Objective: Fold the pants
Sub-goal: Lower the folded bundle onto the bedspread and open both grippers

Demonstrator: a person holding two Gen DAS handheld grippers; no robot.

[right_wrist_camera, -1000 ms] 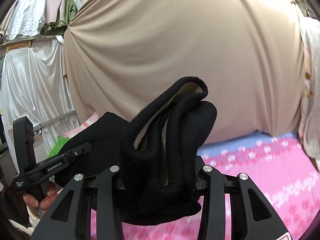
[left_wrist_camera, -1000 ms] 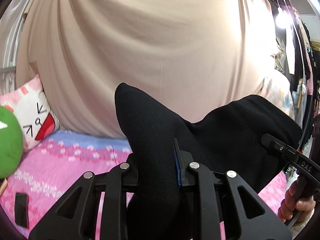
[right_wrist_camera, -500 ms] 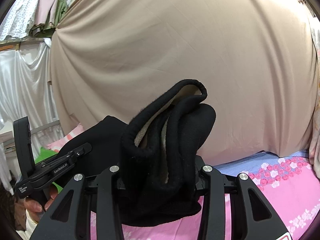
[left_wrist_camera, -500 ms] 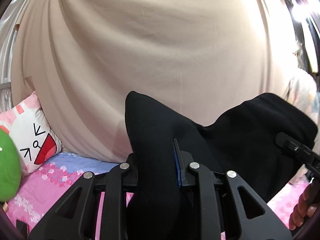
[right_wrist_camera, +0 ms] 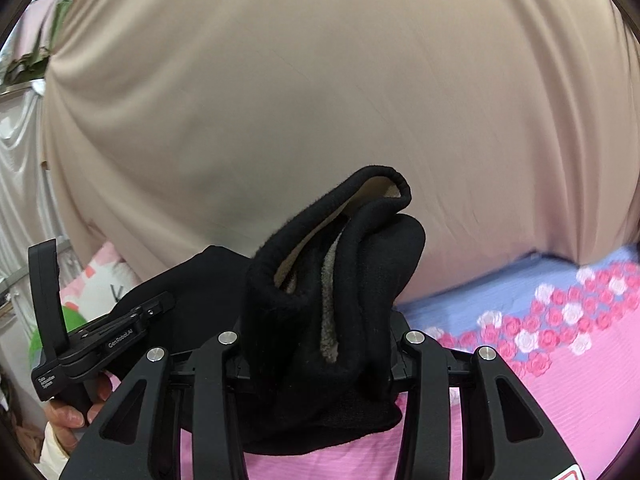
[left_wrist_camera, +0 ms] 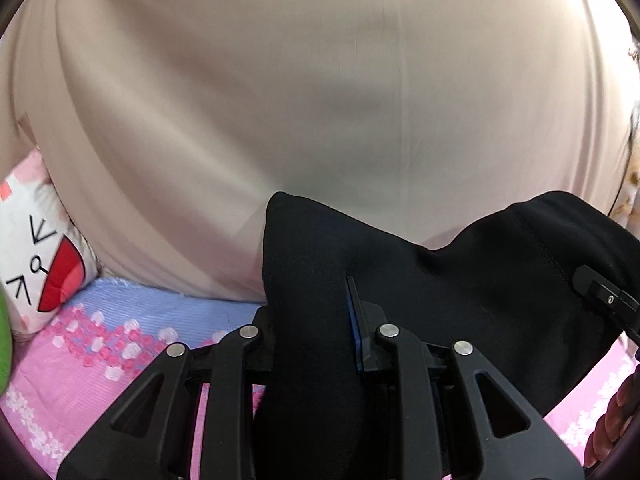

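Observation:
The black fleece-lined pants [left_wrist_camera: 460, 292] hang between my two grippers above the pink bed. My left gripper [left_wrist_camera: 316, 320] is shut on one bunched edge of the pants, whose black cloth fills its jaws and hides the fingertips. My right gripper [right_wrist_camera: 320, 320] is shut on a thick fold of the pants [right_wrist_camera: 336, 264], the pale lining showing inside the rolled hem. In the right wrist view the left gripper [right_wrist_camera: 100, 336] shows at the left with a hand [right_wrist_camera: 68, 416] on its handle. The right gripper's body [left_wrist_camera: 604, 300] peeks in at the right edge of the left wrist view.
A beige curtain [left_wrist_camera: 320, 100] hangs close in front, filling most of both views. Below lies the bed's pink and blue floral cover [right_wrist_camera: 560, 340]. A white cartoon-face pillow [left_wrist_camera: 36, 252] and a green plush [left_wrist_camera: 3, 344] sit at the left by the curtain.
Both grippers have carried the pants forward and lower toward the curtain, which looms larger. The clothes rack and lamp at the edges have slid out of view. Both grips are unchanged.

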